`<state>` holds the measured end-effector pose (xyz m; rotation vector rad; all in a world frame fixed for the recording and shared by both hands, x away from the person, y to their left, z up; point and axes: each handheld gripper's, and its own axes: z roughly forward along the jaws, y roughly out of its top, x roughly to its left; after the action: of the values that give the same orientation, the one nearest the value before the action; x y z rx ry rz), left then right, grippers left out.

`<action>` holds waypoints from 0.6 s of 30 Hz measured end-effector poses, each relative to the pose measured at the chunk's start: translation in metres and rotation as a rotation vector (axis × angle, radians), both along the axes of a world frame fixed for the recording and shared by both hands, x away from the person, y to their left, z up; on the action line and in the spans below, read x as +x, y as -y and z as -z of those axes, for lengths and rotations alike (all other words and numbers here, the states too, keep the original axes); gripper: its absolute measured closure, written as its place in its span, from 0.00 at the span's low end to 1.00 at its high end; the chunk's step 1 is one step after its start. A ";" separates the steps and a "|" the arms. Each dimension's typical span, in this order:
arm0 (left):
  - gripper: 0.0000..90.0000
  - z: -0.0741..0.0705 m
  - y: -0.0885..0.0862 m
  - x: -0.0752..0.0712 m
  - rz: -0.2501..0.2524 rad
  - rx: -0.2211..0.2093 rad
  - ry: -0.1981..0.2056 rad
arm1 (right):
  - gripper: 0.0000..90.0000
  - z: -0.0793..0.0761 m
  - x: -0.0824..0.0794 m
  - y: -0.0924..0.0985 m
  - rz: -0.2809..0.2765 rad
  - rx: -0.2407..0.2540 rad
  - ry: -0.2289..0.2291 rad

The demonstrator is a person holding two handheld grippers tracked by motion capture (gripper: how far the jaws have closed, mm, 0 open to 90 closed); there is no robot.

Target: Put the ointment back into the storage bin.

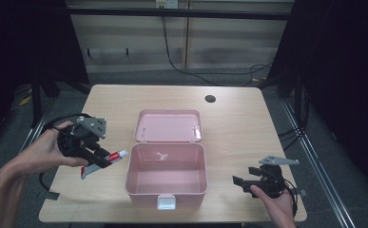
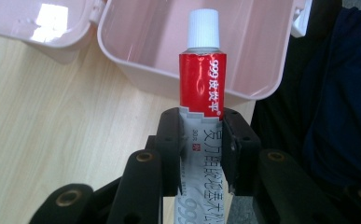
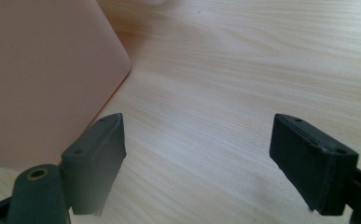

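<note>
1. Left gripper (image 1: 106, 160) pinches a red-and-white ointment tube (image 1: 106, 160) between its two black jaws, held in the person's left hand (image 1: 48, 152) above the left part of the wooden table (image 1: 238, 128), just beside the pink box (image 1: 166, 190).
2. From the left gripper view, the jaws clamp the tube's (image 2: 201, 88) flat white lower half; the red upper half and white cap stick out beyond the pads, pointing toward the box's (image 2: 257, 70) open cavity.
3. Pink box sits at the table's centre, its lid (image 1: 168, 126) swung back flat behind it, its inside empty as far as the pictures tell.
4. Right gripper (image 1: 244, 181) rests low on the table to the right of the box, jaws spread wide with nothing between them; its own view has bare wood between the pads (image 3: 99, 158) and the box wall (image 3: 43, 79) at the left.
5. Risk: the tube is soft and smooth, so it may twist or slide out of the pinch before it clears the rim.
6. Risk: the protruding cap may strike the box's near wall if the hand travels too low, nudging the light box across the table.
7. Risk: nothing steadies the box, since the right gripper stands apart from it.
</note>
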<state>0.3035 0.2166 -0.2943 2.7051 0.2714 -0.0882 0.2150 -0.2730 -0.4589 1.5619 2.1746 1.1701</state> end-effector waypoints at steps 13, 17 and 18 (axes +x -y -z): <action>0.79 -0.011 0.034 0.000 0.033 -0.001 -0.017 | 0.20 0.000 -0.001 0.002 0.003 0.001 0.002; 0.79 -0.010 0.042 0.000 0.046 0.000 -0.029 | 0.20 -0.001 -0.001 0.002 0.003 0.001 -0.003; 0.79 -0.009 0.045 0.000 0.050 0.003 -0.029 | 0.20 -0.001 -0.001 0.002 0.003 0.000 -0.002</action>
<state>0.3038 0.1720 -0.2850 2.7162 0.2135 -0.1423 0.2142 -0.2746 -0.4584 1.5668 2.1729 1.1681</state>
